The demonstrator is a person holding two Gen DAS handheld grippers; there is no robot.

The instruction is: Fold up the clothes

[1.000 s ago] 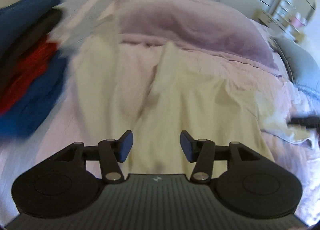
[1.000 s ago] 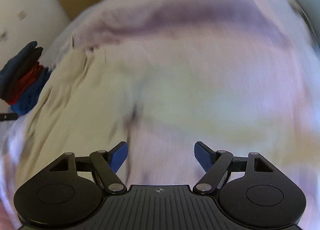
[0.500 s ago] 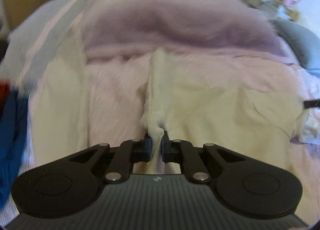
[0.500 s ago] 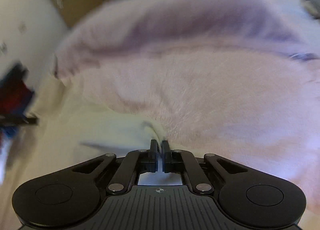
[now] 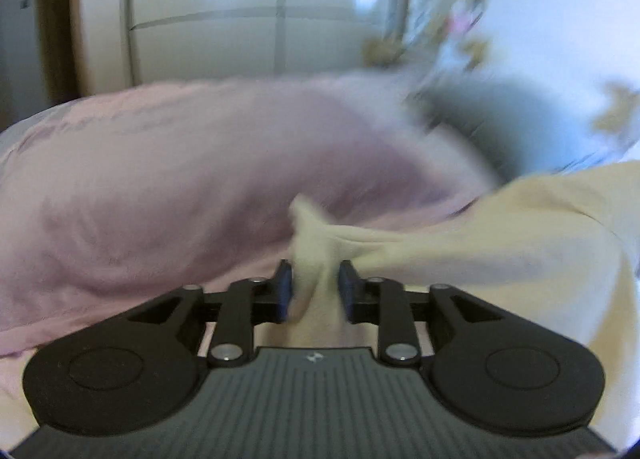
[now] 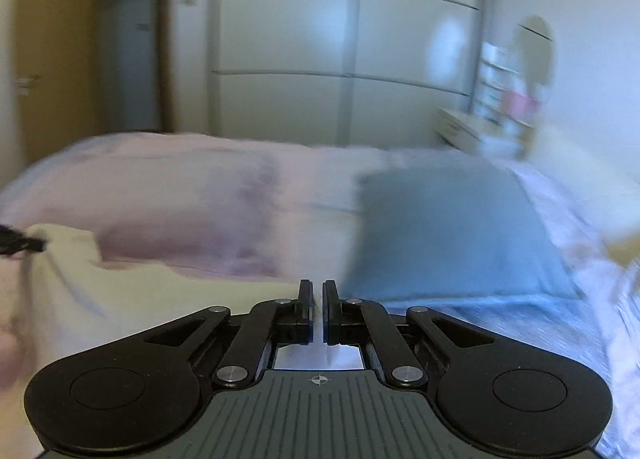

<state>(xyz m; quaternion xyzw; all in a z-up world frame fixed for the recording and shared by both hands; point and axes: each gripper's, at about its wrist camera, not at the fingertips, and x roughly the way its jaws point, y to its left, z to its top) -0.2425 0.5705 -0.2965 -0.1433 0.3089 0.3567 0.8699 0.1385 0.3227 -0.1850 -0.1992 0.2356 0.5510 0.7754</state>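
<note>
- My left gripper (image 5: 314, 285) has a bunched fold of the cream garment (image 5: 500, 243) between its jaws. They've just been opening a bit, with the cloth sitting in the gap; it looks pressed against the left pad, less clearly the right, so I can't tell for sure if it's truly clamped.
- From there the garment runs off to the right, draped and lifted above the bed (image 5: 120, 219), which has a pinkish-lilac cover.
- My right gripper (image 6: 317, 301) has its jaws squeezed together. Cream cloth lies right at the tips, but blur hides whether an edge is pinched, so I can't tell.
- In the right view the garment spreads along the bed's near left side, and a blue-grey pillow (image 6: 452, 231) sits toward the right.
- White wardrobe doors (image 6: 344, 47) beyond the bed's far edge.
</note>
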